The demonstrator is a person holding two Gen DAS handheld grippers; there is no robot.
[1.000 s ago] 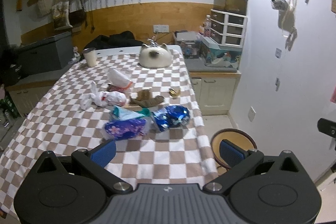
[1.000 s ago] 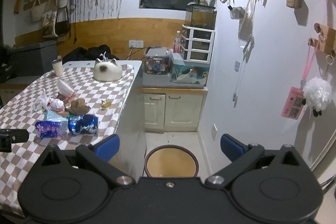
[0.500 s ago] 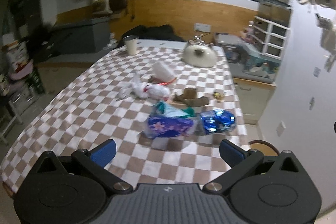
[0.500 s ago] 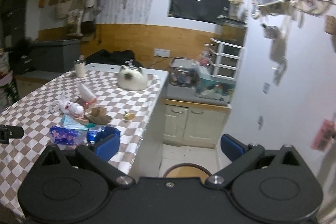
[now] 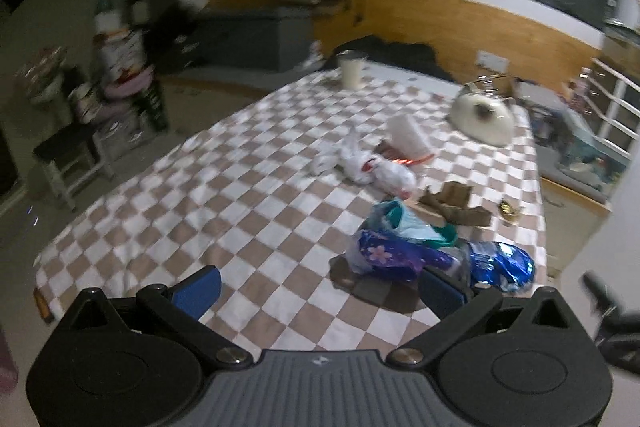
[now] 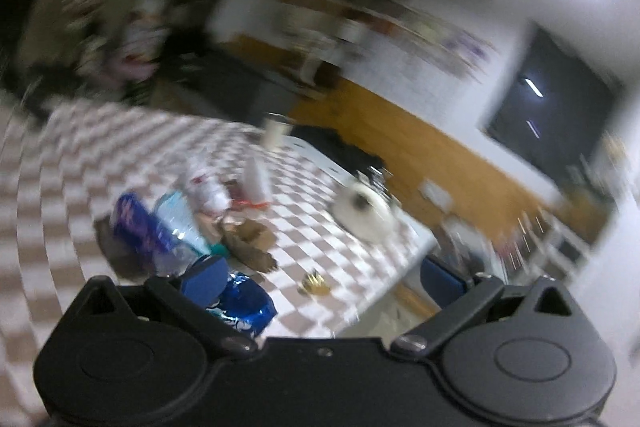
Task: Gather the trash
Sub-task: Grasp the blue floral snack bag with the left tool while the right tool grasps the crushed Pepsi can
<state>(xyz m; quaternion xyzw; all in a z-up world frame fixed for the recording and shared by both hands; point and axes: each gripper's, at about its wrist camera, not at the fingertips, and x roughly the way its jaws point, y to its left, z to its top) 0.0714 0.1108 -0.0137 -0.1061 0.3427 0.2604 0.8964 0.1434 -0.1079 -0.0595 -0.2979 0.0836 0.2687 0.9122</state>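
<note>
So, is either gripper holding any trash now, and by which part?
Nothing is held. The left gripper and right gripper are both open, above the trash on the table.

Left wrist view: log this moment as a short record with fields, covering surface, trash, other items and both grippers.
surface: brown-and-white checked tablecloth
trash nearest: purple flowered plastic packet, shiny blue foil wrapper, side by side
trash farther: knotted white plastic bag, brown crumpled paper
other items: cream tumbler, white cat-shaped ornament
left gripper: open, holding nothing
right gripper: open, holding nothing; view blurred
</note>
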